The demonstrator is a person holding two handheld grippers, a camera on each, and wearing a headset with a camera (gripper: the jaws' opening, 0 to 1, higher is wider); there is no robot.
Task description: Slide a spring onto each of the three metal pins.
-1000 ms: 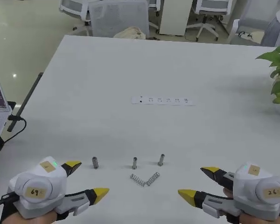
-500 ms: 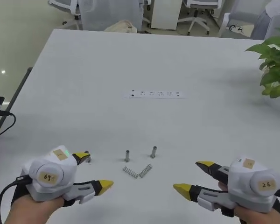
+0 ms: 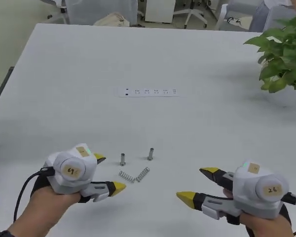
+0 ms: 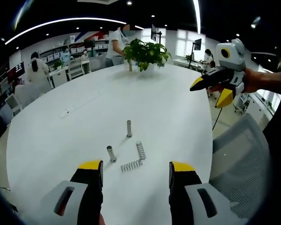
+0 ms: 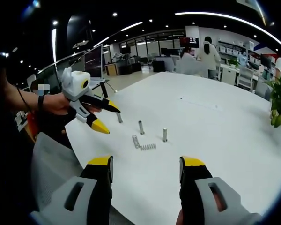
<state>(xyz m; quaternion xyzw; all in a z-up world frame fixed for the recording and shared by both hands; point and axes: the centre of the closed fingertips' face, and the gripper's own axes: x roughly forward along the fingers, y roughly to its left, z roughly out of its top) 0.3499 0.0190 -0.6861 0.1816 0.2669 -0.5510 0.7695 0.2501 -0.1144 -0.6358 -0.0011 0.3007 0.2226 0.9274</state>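
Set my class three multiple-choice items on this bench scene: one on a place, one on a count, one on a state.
1. Where does the power strip lie?
A. Beyond the pins, further up the table
B. At the near edge
C. On the floor

2. How many loose springs lie on the table?
A. One
B. Two
C. Four

3. How do the left gripper and right gripper stand?
A. Both shut on springs
B. One open, one shut
C. Both open, empty

Key: 1 A, the head view shows it past the pins; 2 B, two lie in a V beside the pins; 3 C, each gripper view shows jaws apart, nothing between.
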